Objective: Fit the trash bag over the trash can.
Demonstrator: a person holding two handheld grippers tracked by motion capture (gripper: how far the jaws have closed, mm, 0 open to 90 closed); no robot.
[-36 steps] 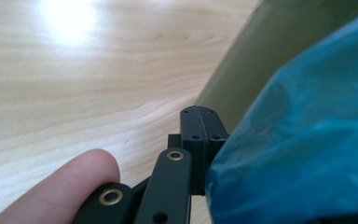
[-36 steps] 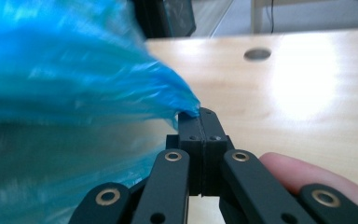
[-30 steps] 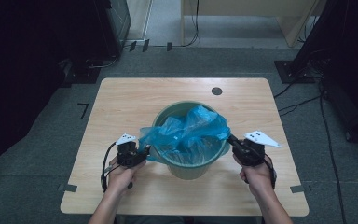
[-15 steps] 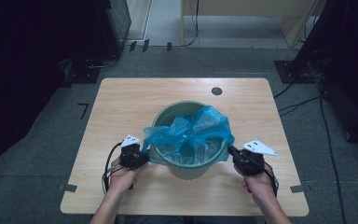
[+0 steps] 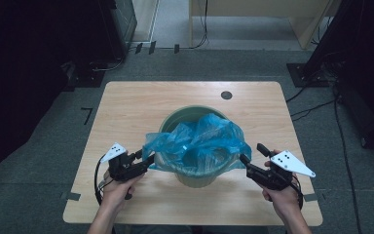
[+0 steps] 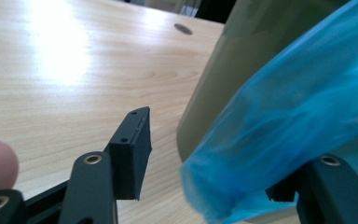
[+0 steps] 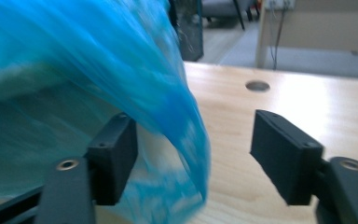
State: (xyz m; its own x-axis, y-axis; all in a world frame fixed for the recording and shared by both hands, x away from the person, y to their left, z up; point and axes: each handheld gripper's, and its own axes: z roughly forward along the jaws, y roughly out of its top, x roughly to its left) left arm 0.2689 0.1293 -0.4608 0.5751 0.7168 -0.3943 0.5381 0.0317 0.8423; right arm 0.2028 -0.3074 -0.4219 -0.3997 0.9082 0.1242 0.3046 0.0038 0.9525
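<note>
Now we're lining the green bin [image 5: 195, 176] mid-table w/ the blue bag [image 5: 197, 144]. Both grippers, left [image 5: 148, 160] & right [image 5: 243, 159], have just been opening; fingers parted, film loose between. Bag edge could slip back inside, unhooked.

Both grippers' jaws have just been opening, letting go of the blue plastic bag [image 5: 197, 144], whose edge is hanging between them unpinched. The left gripper [image 5: 143, 163] and the right gripper [image 5: 251, 158] are drawing back toward the near edge of the desk [image 5: 141, 102]. The bag is settling lower over the green bin [image 5: 175, 119].
</note>
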